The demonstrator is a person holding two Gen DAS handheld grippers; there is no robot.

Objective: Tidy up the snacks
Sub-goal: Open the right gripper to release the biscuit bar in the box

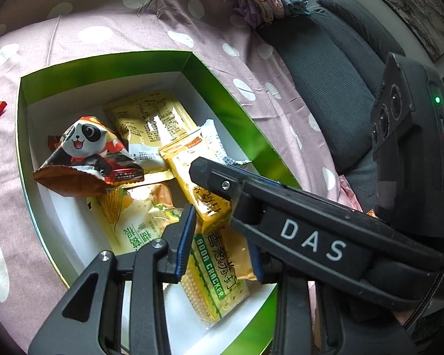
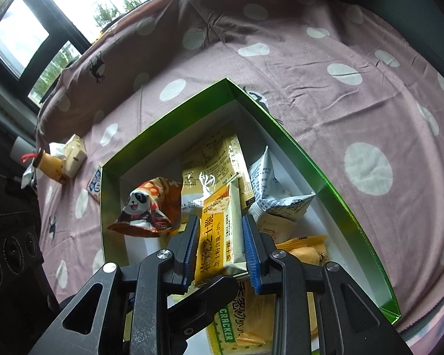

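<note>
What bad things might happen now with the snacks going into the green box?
Both grippers crowd the same spot: the right gripper, shut on the yellow cheese pack, crosses in front of the left gripper, shut on the soda cracker pack, so they might bump. The crackers could crack if squeezed harder. The green box already holds a pile, so lowering more could squash or shove the puffy panda bag.
</note>
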